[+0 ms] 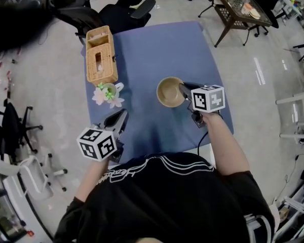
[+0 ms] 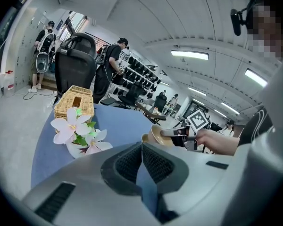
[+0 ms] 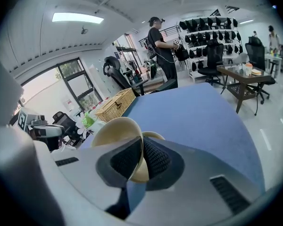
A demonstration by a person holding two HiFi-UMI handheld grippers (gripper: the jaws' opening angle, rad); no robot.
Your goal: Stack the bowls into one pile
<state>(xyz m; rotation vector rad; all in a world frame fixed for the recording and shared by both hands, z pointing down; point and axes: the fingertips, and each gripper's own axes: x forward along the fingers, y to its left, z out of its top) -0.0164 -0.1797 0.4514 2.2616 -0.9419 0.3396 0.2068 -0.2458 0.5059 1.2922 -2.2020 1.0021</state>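
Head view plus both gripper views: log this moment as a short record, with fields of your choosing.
surface: blue table
bowl: tan, near the table's middle
right tongs: shut on the bowl's rim
left tongs: shut, nothing between them, at the table's near edge
other items: wicker basket and flowers, along the table's left side
stack: cannot tell whether a second bowl is nested inside
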